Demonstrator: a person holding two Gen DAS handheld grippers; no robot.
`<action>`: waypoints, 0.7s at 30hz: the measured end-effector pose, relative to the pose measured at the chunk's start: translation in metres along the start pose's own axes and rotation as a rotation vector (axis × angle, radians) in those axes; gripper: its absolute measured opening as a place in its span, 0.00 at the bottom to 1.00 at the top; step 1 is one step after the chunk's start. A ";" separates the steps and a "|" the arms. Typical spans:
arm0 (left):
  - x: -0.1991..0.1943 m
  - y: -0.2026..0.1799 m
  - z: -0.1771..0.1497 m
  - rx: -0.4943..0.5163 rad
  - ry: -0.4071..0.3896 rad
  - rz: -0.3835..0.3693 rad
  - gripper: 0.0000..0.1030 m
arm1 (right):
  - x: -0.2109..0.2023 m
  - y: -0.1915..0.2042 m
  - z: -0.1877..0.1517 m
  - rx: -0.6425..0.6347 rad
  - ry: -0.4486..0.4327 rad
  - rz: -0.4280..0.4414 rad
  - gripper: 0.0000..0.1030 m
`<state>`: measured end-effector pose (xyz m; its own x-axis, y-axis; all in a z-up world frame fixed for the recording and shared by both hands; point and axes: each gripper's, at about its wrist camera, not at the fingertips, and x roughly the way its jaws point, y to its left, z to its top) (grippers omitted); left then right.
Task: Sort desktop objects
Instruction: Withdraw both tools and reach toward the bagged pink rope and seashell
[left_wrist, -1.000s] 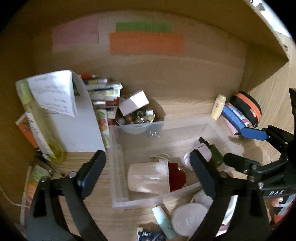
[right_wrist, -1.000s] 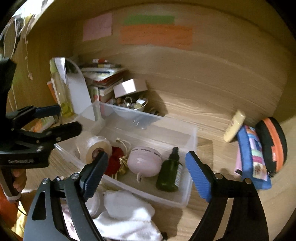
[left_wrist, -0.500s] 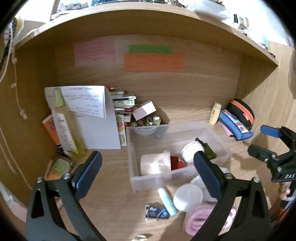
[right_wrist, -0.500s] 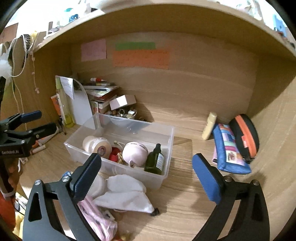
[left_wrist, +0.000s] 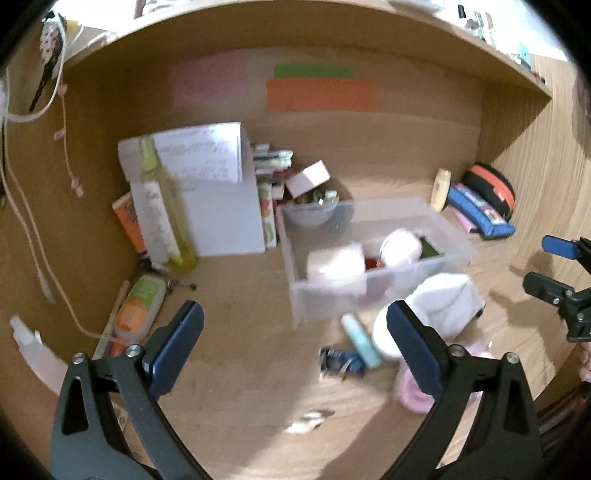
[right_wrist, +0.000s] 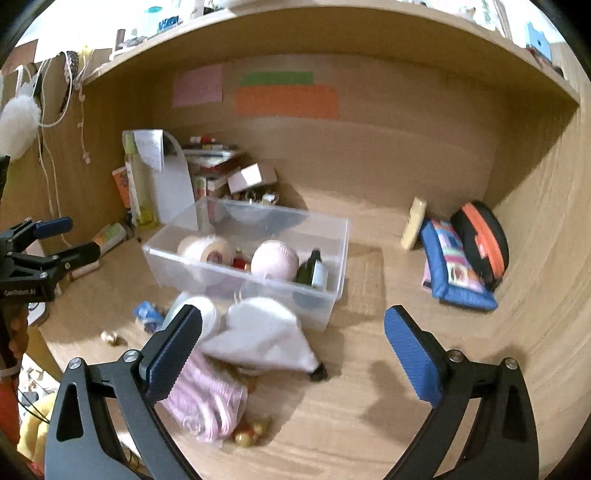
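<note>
Both grippers, left (left_wrist: 295, 332) and right (right_wrist: 291, 332), spread wide, empty, near desk edge.
White cloth (right_wrist: 258, 332) heaped just near of clear bin (right_wrist: 334, 295); probably soft, light; best pinched at a raised fold.

Clear plastic bin (right_wrist: 334, 254): holds tape roll (right_wrist: 205, 250), pink round case (right_wrist: 275, 260), dark green bottle (right_wrist: 312, 271); white cloth (right_wrist: 264, 334) just before it; blue pouch (right_wrist: 456, 267) right

Both hand-held grippers (left_wrist: 295, 332) (right_wrist: 291, 332) agape, empty
</note>
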<state>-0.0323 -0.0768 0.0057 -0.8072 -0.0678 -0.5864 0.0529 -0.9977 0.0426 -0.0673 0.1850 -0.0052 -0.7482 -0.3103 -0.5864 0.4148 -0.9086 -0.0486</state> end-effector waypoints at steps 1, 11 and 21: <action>0.001 0.002 -0.005 -0.001 0.011 0.006 0.98 | 0.000 0.000 -0.006 0.006 0.013 0.002 0.96; 0.018 0.011 -0.060 -0.018 0.148 0.028 0.98 | 0.012 0.014 -0.050 0.039 0.108 0.056 0.96; 0.039 0.013 -0.094 -0.019 0.247 -0.022 0.98 | 0.034 0.047 -0.070 -0.012 0.196 0.109 0.96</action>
<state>-0.0080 -0.0928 -0.0924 -0.6404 -0.0425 -0.7668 0.0500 -0.9987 0.0136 -0.0369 0.1515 -0.0838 -0.5847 -0.3449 -0.7343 0.4943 -0.8692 0.0147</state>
